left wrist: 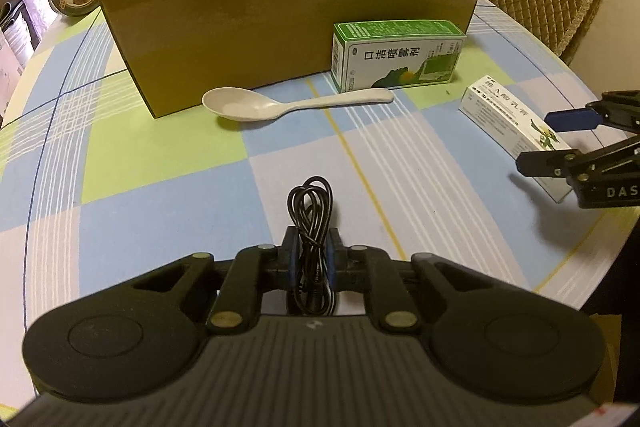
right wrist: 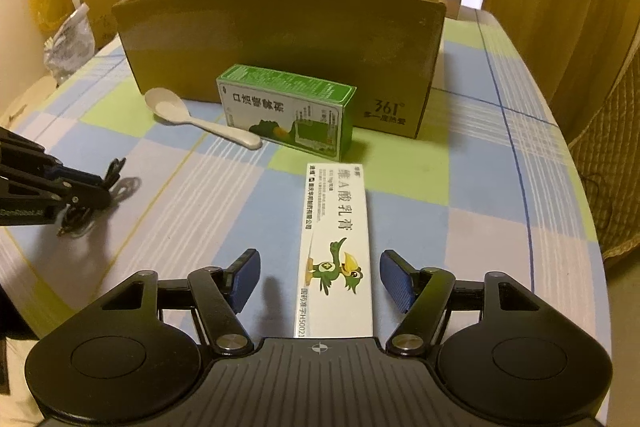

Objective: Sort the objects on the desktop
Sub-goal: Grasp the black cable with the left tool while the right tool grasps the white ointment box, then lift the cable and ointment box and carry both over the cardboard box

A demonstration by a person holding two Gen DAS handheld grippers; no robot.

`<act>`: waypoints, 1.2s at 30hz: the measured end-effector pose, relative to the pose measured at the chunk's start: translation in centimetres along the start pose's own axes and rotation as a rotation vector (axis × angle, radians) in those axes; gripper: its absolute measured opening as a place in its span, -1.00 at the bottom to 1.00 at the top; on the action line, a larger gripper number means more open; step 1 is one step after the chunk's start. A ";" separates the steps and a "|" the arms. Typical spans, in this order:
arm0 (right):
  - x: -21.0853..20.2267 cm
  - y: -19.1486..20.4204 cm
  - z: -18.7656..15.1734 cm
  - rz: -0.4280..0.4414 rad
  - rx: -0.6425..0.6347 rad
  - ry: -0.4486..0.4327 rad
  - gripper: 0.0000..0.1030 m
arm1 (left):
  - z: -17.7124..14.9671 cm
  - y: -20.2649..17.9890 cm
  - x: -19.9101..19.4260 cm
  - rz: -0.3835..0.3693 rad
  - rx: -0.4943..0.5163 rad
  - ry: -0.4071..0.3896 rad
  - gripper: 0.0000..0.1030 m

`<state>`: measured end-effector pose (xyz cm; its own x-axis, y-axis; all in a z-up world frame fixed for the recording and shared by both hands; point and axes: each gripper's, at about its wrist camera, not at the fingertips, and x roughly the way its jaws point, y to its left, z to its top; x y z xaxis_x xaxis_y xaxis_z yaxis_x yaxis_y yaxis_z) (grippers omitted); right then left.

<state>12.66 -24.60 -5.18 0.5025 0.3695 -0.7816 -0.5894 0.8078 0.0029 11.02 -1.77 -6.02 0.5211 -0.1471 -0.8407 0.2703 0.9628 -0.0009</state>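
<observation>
- Left gripper (left wrist: 311,247): jaws closed on a coiled black cable (left wrist: 311,211), whose loop stands up between the blue pads; in the right wrist view the bundle appears raised just off the checked blue, green and white tablecloth (left wrist: 160,187), with a shadow beneath it, though contact cannot be ruled out.
- Right gripper (right wrist: 318,277): jaws spread wide on either side of the long white ointment carton with a green bird mascot (right wrist: 335,251); the carton lies flat on the cloth, lengthwise between the blue pads (right wrist: 245,279), neither pad touching it.
- Receptacle: an open brown cardboard box (left wrist: 288,15) stands at the far side of the table; its interior is hidden behind the near wall.
- Remaining items: a green and white spray carton (left wrist: 396,57) stands just in front of the box; a cream plastic spoon (left wrist: 280,103) lies beside it, its handle tip near or touching the carton's base.
- Step in hand, as judged: the cable is secured and awaits transfer; the white carton is framed for a grasp not yet made.
- Next move, as judged: the left gripper must lift high enough to clear the box wall before releasing; the right must close squarely across the carton's narrow width, since a skewed grip could twist it.
</observation>
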 end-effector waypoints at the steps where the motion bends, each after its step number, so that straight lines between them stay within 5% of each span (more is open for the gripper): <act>1: 0.1 0.0 0.0 -0.001 0.005 0.003 0.25 | 0.0 0.0 -0.1 0.000 0.002 0.001 -0.81; 8: 0.9 -0.4 0.1 -0.020 0.037 0.016 0.19 | -0.1 -0.1 0.0 0.015 0.008 -0.004 -0.81; 17: 1.3 -0.3 -0.3 -0.027 0.021 0.027 -0.30 | -0.5 0.0 0.2 0.028 0.014 -0.004 -0.75; 36: -2.7 0.5 1.1 -0.036 0.066 -0.046 -0.32 | 0.3 -0.4 -3.0 0.014 0.013 -0.065 -0.81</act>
<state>11.69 -24.69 -2.44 0.5516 0.3594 -0.7527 -0.5284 0.8488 0.0180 9.60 -1.76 -3.34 0.5766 -0.1481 -0.8035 0.2730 0.9618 0.0185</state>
